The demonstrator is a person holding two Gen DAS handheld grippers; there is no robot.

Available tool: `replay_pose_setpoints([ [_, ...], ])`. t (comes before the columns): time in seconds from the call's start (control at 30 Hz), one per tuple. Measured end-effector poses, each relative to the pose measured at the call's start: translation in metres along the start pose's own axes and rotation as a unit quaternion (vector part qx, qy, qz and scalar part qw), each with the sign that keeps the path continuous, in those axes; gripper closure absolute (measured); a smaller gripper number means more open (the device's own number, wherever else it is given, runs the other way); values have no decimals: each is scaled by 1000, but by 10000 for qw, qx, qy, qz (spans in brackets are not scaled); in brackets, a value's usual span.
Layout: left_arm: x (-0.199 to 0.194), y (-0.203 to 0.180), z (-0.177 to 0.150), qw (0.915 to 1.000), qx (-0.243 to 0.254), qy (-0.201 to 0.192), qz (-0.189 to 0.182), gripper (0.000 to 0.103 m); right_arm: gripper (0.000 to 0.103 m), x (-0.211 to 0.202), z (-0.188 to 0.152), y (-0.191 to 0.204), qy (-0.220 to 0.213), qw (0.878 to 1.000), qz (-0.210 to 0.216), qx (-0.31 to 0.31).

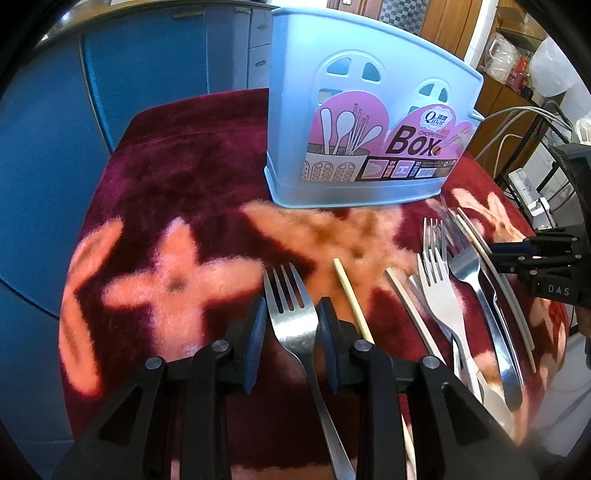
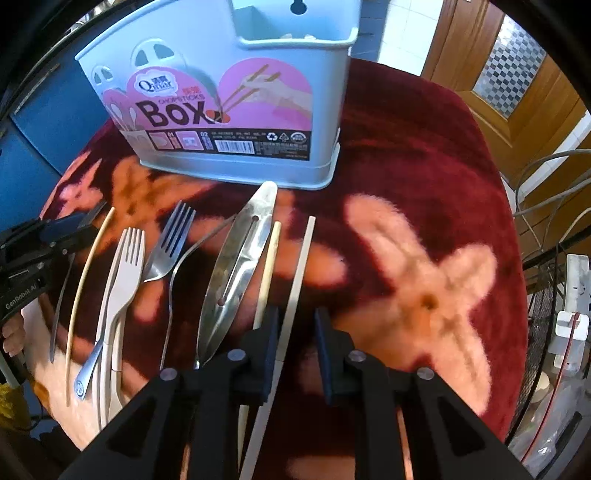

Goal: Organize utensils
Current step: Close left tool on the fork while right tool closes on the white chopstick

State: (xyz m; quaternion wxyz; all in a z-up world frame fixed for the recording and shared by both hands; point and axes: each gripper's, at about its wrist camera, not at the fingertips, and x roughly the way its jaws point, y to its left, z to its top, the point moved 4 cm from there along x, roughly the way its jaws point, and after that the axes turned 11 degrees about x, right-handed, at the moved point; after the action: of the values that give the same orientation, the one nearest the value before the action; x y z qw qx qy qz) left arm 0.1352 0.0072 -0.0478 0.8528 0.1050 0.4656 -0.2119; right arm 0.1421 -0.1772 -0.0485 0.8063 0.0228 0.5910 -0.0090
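Observation:
My left gripper (image 1: 291,332) is shut on the head of a metal fork (image 1: 291,314) that lies on the red flowered cloth (image 1: 177,177). In the right wrist view my right gripper (image 2: 297,343) points down over a white chopstick (image 2: 301,258). The stick runs between the jaws beside the left pad (image 2: 271,343), with a gap to the other pad, so the gripper is open. A light blue chopsticks box (image 1: 369,110) stands upright at the back of the cloth, its top compartment open (image 2: 295,22). My left gripper (image 2: 86,227) shows at the left edge of the right wrist view.
Between the two grippers lie a white plastic fork (image 2: 129,258), metal forks (image 2: 170,240), a slotted metal utensil (image 2: 240,258) and beige chopsticks (image 2: 269,258). Blue cabinets (image 1: 44,147) stand left; cables and a wire rack (image 2: 546,295) are right of the cloth.

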Motion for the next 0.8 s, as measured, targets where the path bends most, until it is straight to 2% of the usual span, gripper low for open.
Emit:
replay_pose_setpoints([
  [0.17, -8, -3, -8, 9999, -102, -9, 136, 76, 80, 0, 5, 0, -53, 10000, -17, -74],
  [0.27, -12, -2, -14, 9996, -176, 61, 216, 75, 81, -4, -1, -3, -179, 9998, 115, -21],
  [0.47, -16, -3, -20, 9986, -231, 251, 416, 72, 89, -8, -9, -7, -284, 9992, 252, -94],
  [0.53, -15, -4, -20, 9987, -278, 259, 351, 79, 90, -6, -9, -7, -318, 9990, 303, -107],
  [0.7, -20, -8, -21, 9985, -392, 198, 337, 79, 96, -11, -12, -15, -534, 9969, 568, 84],
  [0.8, -31, -11, -21, 9985, -476, -12, 255, 79, 96, -20, -16, -19, -720, 9938, 812, 255],
])
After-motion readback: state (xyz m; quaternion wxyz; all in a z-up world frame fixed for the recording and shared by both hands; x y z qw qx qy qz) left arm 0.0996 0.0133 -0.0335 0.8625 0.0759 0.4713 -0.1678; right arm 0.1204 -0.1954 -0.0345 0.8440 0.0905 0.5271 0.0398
